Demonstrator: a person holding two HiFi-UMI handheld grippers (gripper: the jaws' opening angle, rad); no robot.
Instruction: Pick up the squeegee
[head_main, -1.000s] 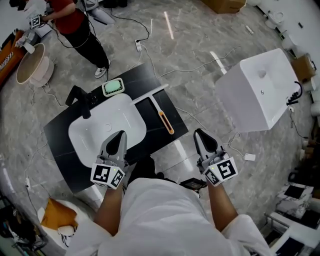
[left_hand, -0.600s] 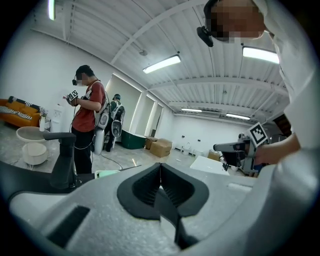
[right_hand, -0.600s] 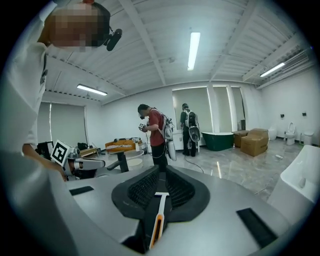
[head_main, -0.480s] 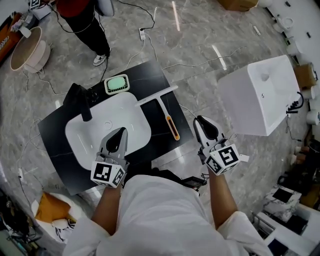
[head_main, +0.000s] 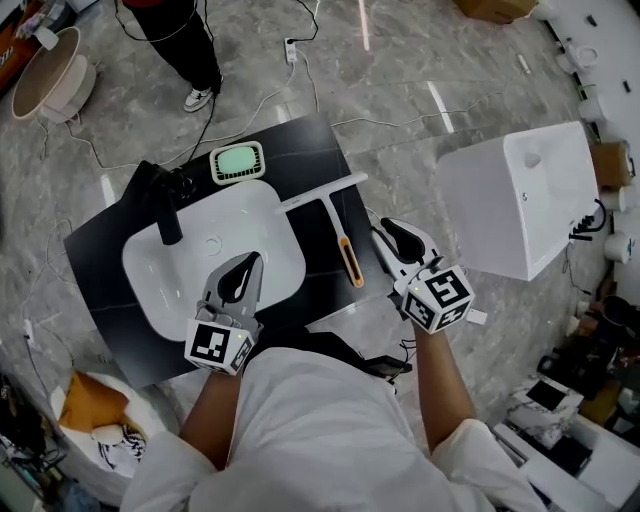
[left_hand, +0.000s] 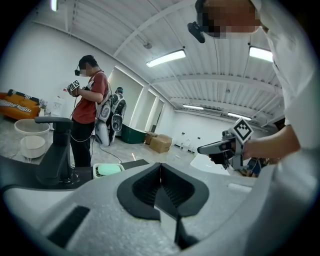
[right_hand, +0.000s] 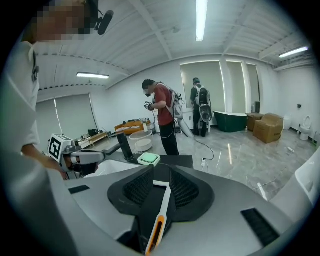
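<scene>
The squeegee (head_main: 341, 237) lies flat on the black countertop (head_main: 310, 150), to the right of the white basin (head_main: 160, 285). Its white blade is at the far end and its orange-tipped handle points toward me. My right gripper (head_main: 385, 232) hovers just right of the handle, apart from it. Its jaws are opening, and the right gripper view shows the squeegee (right_hand: 162, 202) lying beyond the gap in the right gripper (right_hand: 161, 172), with neither pad touching it. My left gripper (head_main: 250, 263) hangs over the basin's near rim. In the left gripper view the left gripper (left_hand: 160, 167) is shut and empty.
A black faucet (head_main: 160, 203) stands at the basin's left, and a green soap dish (head_main: 237, 161) sits behind it. A large white block-shaped sink (head_main: 520, 200) stands on the floor to the right. A person (head_main: 185, 35) stands beyond the counter, with cables across the floor.
My right gripper has swung left and down toward the squeegee handle, and its jaws have parted. The left gripper has sunk a little over the basin.
</scene>
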